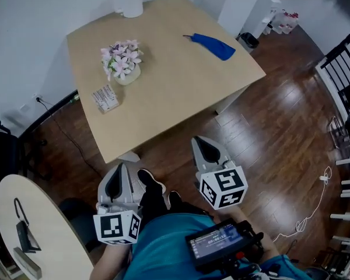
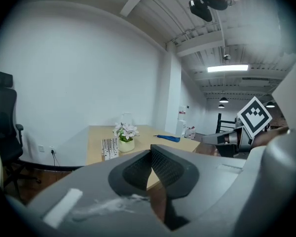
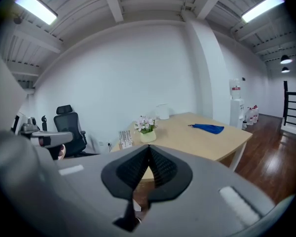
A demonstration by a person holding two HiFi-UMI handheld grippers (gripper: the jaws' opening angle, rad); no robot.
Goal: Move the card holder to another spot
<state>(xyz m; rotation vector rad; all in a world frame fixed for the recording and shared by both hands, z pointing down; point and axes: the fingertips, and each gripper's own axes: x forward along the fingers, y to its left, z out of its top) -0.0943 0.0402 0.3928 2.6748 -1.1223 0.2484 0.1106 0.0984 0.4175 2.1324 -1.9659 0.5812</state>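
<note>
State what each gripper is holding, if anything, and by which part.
Nothing is held. The left gripper and right gripper both have their jaws closed together, empty. The card holder sits untouched on the table.

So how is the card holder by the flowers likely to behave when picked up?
The card holder looks small, so it is probably light. Its cards seem to stand loose on edge, so tilting may spill them. It sits near the table edge, so a push could slide it off.
</note>
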